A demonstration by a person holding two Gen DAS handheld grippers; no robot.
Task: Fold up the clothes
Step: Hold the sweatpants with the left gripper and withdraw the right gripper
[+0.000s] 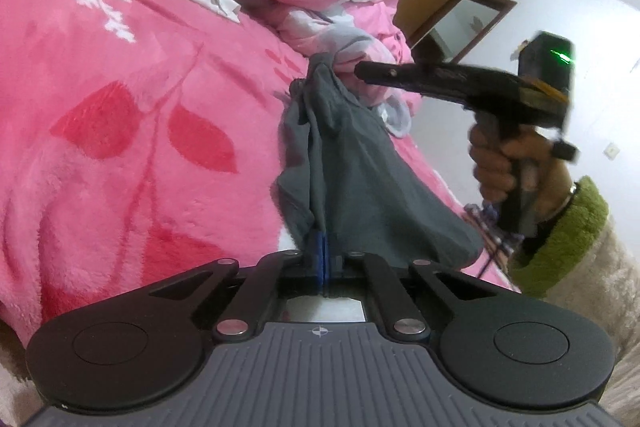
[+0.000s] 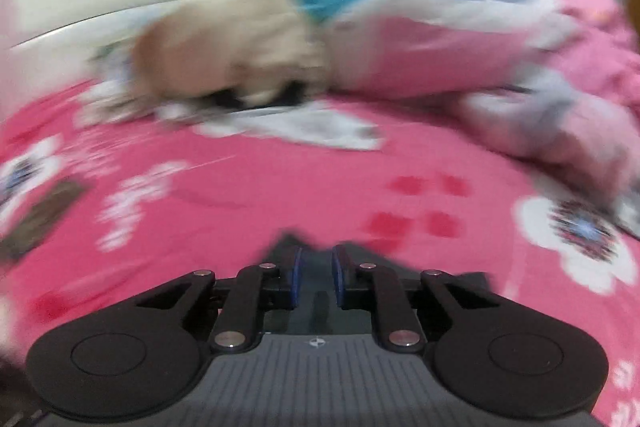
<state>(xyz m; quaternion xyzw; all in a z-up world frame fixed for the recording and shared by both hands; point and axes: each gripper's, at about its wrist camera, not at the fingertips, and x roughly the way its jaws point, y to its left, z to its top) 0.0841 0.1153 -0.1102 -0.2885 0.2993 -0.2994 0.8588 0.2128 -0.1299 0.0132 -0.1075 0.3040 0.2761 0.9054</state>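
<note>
While pinched: grey garment (image 1: 360, 167), left claw (image 1: 323, 259).

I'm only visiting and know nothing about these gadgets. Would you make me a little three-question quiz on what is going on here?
1. True or false: the left gripper is shut on the grey garment.
2. Multiple choice: the grey garment lies on
A. a bare wooden floor
B. a pink blanket with a leaf pattern
C. a kitchen counter
3. Short answer: in the right wrist view, is anything between the fingers of the right gripper?

Key
1. True: its blue pads are pressed together with grey cloth pinched between them.
2. B.
3. No: the pads stand apart with nothing between them, only the pink blanket beyond.
</note>
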